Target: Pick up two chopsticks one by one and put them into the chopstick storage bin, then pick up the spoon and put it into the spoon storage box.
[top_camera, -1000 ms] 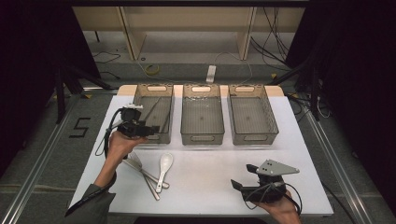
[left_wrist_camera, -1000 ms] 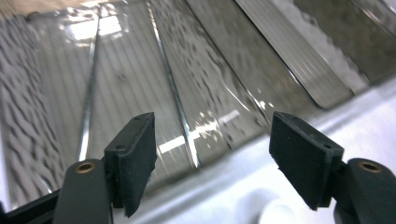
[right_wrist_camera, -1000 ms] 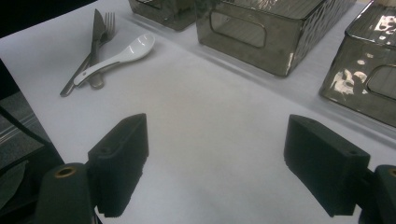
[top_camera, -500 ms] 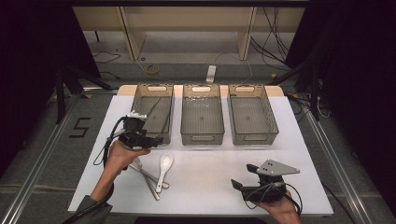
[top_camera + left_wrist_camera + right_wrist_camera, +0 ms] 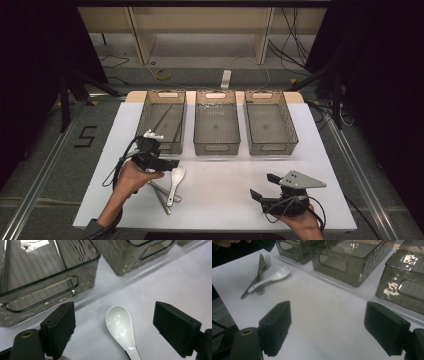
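Pulled back from the left bin (image 5: pixel 162 122), which holds chopsticks (image 5: pixel 167 116), the left hand-held gripper (image 5: pixel 172 164) gapes empty above the spoon (image 5: pixel 121 330).

Room's pretty dark at the sides. A white table (image 5: pixel 320 150) sits on a grey floor (image 5: pixel 50 165) with a black "5" (image 5: pixel 86 136) marked on it. Behind is a light wooden shelf unit (image 5: pixel 200 30), with loose cables (image 5: pixel 160 74) and a white power strip (image 5: pixel 226 79) under it. Metal rails (image 5: pixel 45 170) flank the table.
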Available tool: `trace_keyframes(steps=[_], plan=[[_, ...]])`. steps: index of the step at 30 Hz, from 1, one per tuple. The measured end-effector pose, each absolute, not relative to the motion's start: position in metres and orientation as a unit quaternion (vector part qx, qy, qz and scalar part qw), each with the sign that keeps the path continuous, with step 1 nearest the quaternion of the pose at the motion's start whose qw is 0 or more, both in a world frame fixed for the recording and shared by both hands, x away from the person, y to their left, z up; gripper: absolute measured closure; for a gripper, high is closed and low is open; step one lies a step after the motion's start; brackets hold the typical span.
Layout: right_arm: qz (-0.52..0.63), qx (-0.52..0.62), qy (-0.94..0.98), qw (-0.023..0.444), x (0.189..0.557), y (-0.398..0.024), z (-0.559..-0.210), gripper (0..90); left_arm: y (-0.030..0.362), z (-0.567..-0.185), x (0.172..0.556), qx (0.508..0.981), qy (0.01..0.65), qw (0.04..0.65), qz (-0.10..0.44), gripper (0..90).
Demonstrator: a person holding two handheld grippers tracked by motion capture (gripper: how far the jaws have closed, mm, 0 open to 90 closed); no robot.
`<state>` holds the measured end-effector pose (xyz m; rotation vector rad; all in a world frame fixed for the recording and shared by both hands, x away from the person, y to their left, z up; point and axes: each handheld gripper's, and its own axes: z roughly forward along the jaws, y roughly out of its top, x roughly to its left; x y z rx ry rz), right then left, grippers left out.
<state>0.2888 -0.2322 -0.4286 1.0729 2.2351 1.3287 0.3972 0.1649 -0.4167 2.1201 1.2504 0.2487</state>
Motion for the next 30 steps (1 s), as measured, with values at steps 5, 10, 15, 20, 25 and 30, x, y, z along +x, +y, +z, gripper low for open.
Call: trace_keyframes(steps=[5,10,15,20,25,30], plan=[[0.473,0.38,0.777,0.168,0.289,-0.235,-0.429,22.7,0.158,-0.421,0.391,0.819,0.472,0.314,0.085,17.7],[0.48,0.38,0.772,0.171,0.289,-0.237,-0.428,22.7,0.154,-0.424,0.383,0.825,0.468,0.308,0.082,17.8],[0.486,0.38,0.767,0.175,0.288,-0.235,-0.428,22.7,0.154,-0.429,0.378,0.823,0.478,0.298,0.08,17.7],[0.49,0.378,0.765,0.177,0.287,-0.233,-0.428,22.7,0.154,-0.432,0.374,0.822,0.484,0.292,0.073,17.7],[0.49,0.377,0.765,0.179,0.287,-0.232,-0.429,22.7,0.151,-0.437,0.37,0.828,0.48,0.283,0.064,17.7],[0.49,0.376,0.765,0.182,0.287,-0.231,-0.429,22.7,0.151,-0.441,0.367,0.829,0.483,0.275,0.061,17.7]])
